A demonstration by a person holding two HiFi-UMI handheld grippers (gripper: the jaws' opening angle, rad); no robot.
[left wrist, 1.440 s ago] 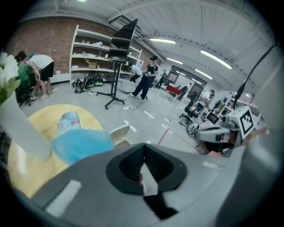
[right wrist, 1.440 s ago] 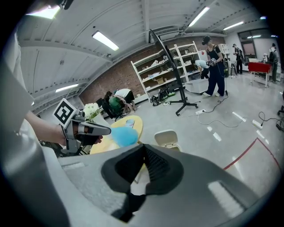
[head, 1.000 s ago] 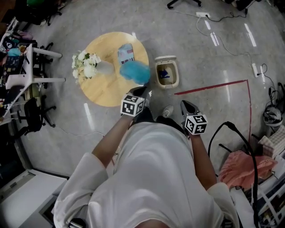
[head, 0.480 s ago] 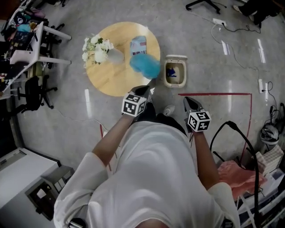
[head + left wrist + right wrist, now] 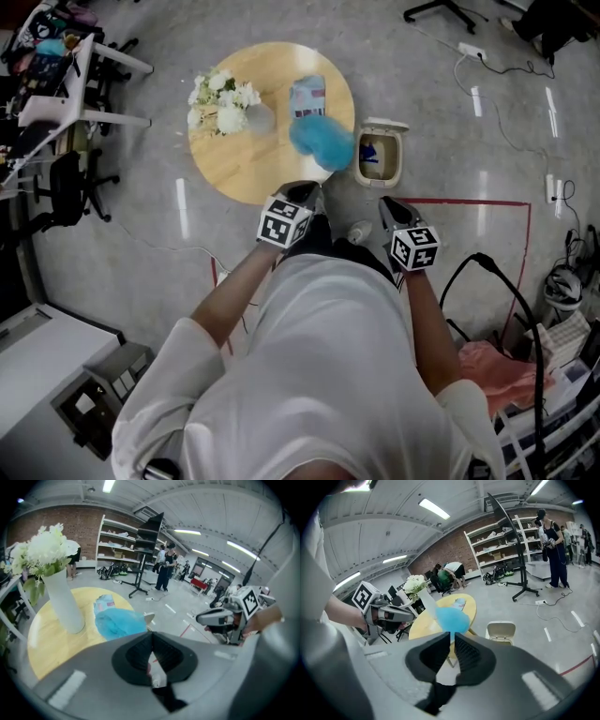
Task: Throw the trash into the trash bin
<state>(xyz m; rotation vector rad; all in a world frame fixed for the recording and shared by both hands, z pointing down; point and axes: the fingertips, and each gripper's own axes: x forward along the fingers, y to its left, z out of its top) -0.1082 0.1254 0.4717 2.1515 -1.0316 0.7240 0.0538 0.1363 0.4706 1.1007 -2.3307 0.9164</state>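
Blue crumpled trash (image 5: pixel 323 142) lies on the right edge of the round wooden table (image 5: pixel 234 173), next to a printed packet (image 5: pixel 307 94). The white trash bin (image 5: pixel 380 161) stands on the floor just right of the table with its lid up. My left gripper (image 5: pixel 307 190) is shut and empty, short of the table's near edge. My right gripper (image 5: pixel 386 206) hovers near the bin; its jaws have just been opening to a narrow gap with nothing between them. The right gripper view shows the blue trash (image 5: pixel 450 619) and the bin (image 5: pixel 500 632) past its jaws.
A white vase of flowers (image 5: pixel 225 103) stands on the table's left side. Red tape (image 5: pixel 450 201) marks the floor to the right of the bin. Desks and chairs (image 5: pixel 56 94) line the left, cables and a pink cloth (image 5: pixel 497 361) the right. People stand far off by shelves.
The table and bin have drawn closer to both grippers. The right gripper has shifted left toward the bin, and the left gripper has edged up to the table.
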